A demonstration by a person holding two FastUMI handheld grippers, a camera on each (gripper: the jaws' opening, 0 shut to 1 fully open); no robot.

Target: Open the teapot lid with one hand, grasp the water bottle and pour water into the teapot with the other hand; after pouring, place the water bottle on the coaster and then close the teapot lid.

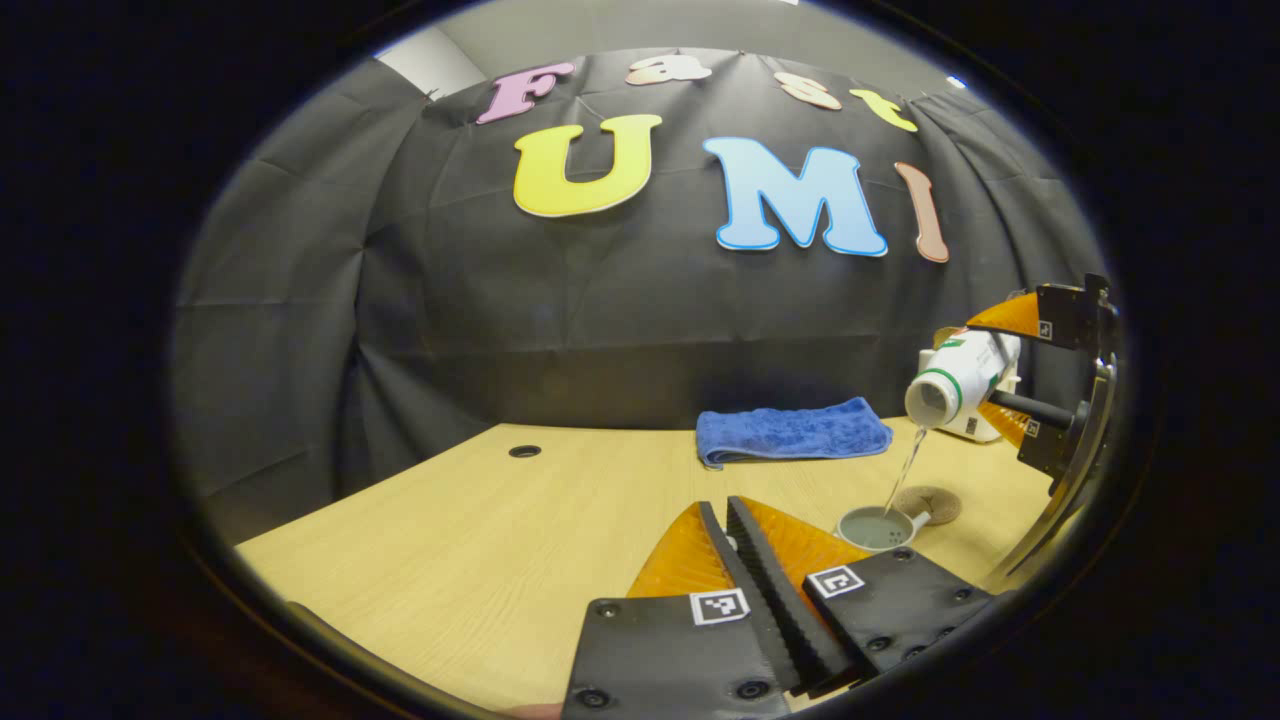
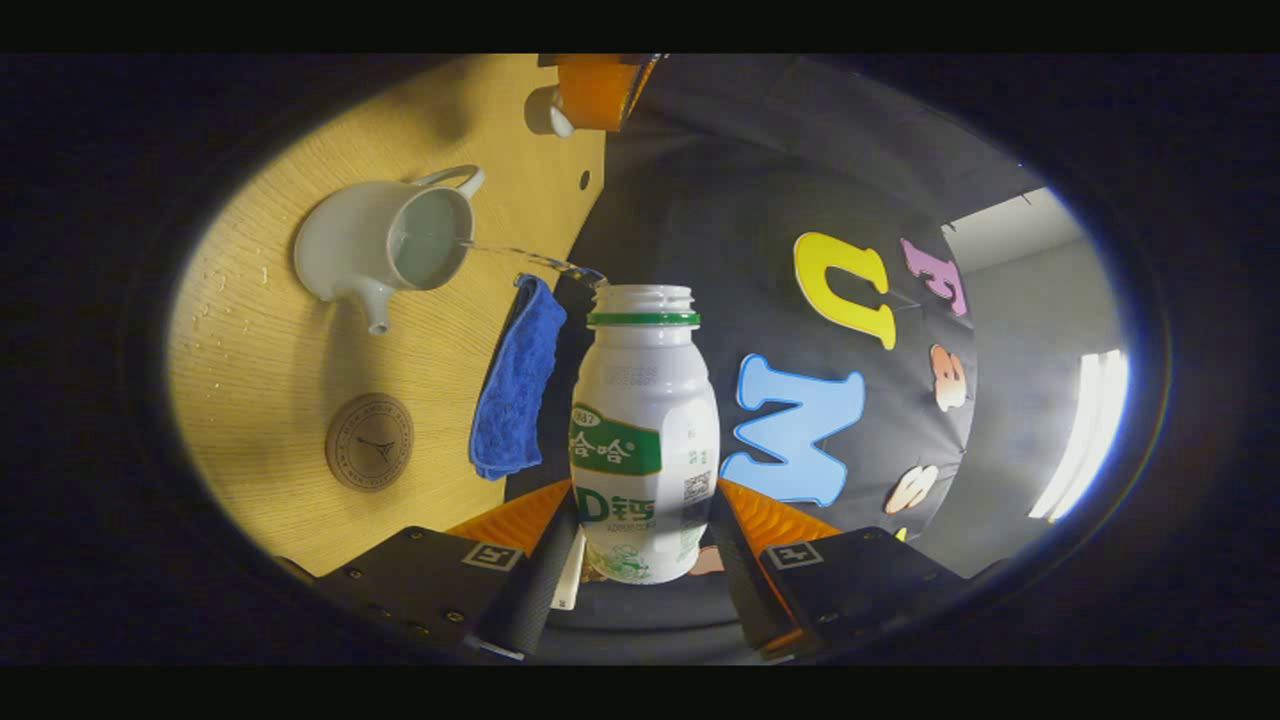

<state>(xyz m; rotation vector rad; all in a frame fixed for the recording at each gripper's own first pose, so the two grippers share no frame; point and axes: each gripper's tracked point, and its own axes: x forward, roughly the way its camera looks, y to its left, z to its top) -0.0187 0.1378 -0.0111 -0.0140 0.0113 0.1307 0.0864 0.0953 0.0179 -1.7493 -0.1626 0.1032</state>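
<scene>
My right gripper [image 2: 645,492] is shut on a white water bottle [image 2: 645,430] with a green label, tilted mouth down. A thin stream of water [image 2: 530,260] runs from it into the open white teapot [image 2: 380,245] on the wooden table. In the left gripper view the bottle [image 1: 960,380] and right gripper [image 1: 1000,372] hang above the teapot [image 1: 880,527], at the right. My left gripper [image 1: 718,505] is held left of the teapot, its fingers pressed together. In the right gripper view a white piece, the lid [image 2: 548,112], shows at the left gripper [image 2: 595,95].
A round brown coaster [image 2: 369,441] lies beside the teapot, also seen as the coaster [image 1: 930,503] just behind it. A folded blue towel [image 1: 790,432] lies near the table's back edge. A cable hole [image 1: 524,451] sits at the back left. Water drops dot the table by the teapot.
</scene>
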